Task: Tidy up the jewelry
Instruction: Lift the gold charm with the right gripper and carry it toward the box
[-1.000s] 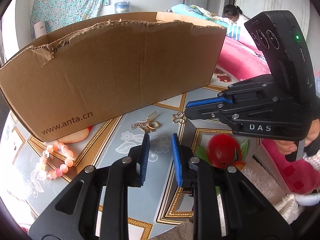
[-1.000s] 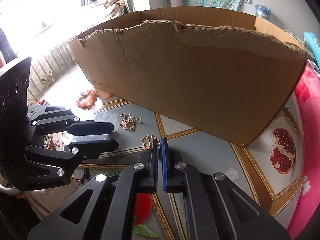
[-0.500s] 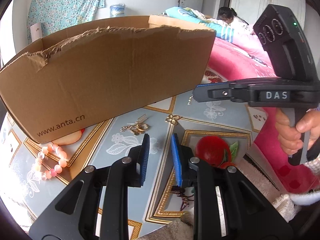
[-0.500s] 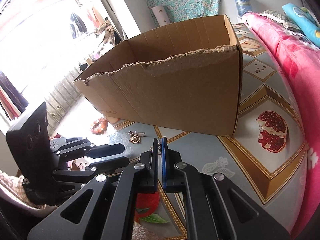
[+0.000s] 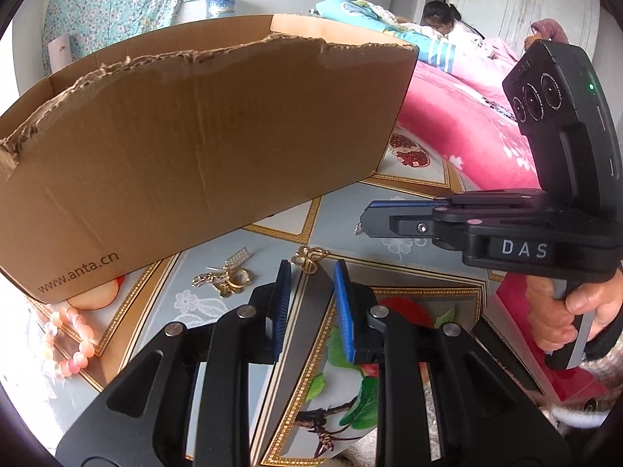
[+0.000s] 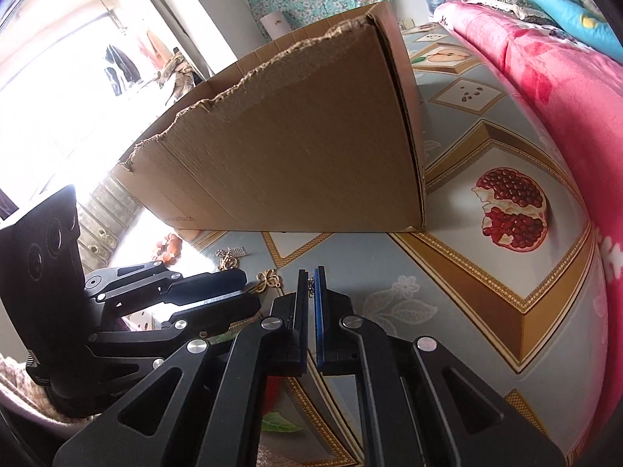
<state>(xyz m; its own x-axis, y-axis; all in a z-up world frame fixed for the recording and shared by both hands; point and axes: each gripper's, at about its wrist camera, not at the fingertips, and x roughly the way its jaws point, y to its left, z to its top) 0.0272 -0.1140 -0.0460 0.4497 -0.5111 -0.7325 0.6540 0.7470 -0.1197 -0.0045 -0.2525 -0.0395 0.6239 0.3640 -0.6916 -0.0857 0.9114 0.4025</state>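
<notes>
Raised off the table, right gripper (image 6: 310,278) pinches a thin gold chain (image 6: 311,286).

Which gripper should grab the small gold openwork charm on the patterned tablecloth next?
Left. The left gripper is open, the small gold openwork charm just ahead of its fingertips. The right gripper is shut, apparently on a small chain piece.

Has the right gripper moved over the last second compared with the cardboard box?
Yes. The right gripper has lifted off the table and swung rightward, past the cardboard box's corner.
</notes>
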